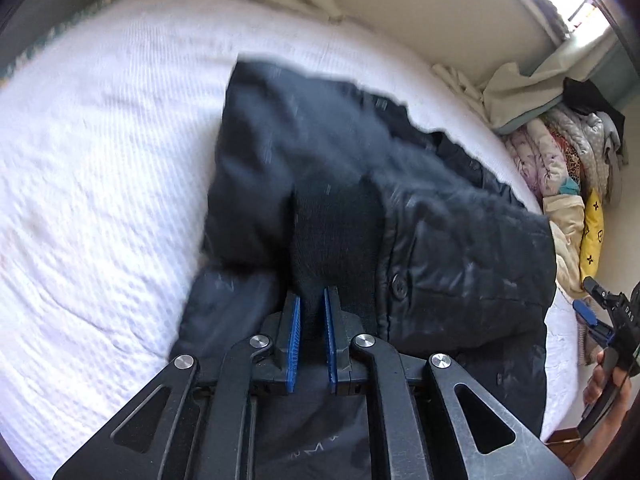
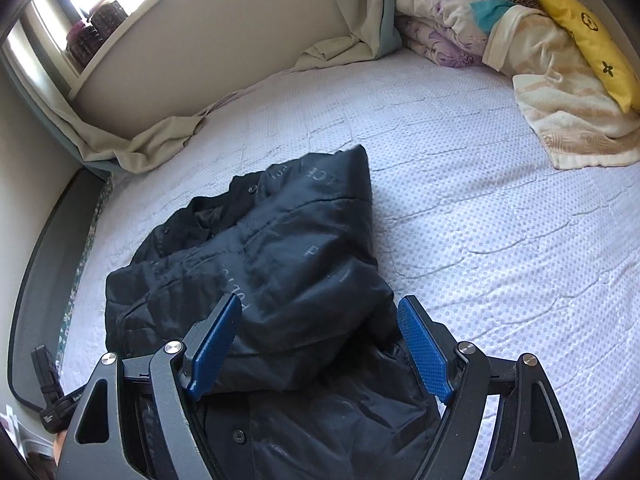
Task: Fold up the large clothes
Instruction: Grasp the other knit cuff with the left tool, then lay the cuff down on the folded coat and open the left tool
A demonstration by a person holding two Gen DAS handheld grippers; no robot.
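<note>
Blue pads of the left hand-held gripper (image 1: 312, 300) sit nearest the lens, drawn close together on the black knit cuff (image 1: 332, 232) of the jacket (image 1: 360, 168). A fold of knit fills the narrow gap between them, so this gripper looks clamped on the cuff. Left view is smeared with motion blur; fine detail of the grip cannot be read.

Right hand-held gripper (image 2: 320, 312) stands wide open, pads well apart, over the near edge of the jacket (image 2: 280, 260). Nothing is pinched between them. Whether the pads touch the fabric cannot be told.

Jacket: dark, padded, buttoned front, faint lettering on the cloth. It lies in a bunched, partly doubled heap on the bed (image 2: 500, 240), near the edge closest to the person. One sleeve appears drawn across the body. Collar end points toward the wall.

Judged step: sleeve being carried in over the torso, an early-to-middle fold. Bulk is still loose and uneven.

Next move likely calls for laying the cuff flat on the body and letting go. The open right gripper would then need a hold on the hem or side edge. Padded cloth may spring back if not pressed down.

Beyond: folded quilts (image 2: 448, 32), a yellow pillow (image 2: 588, 40), and a pale curtain (image 2: 360, 20) at the wall.
</note>
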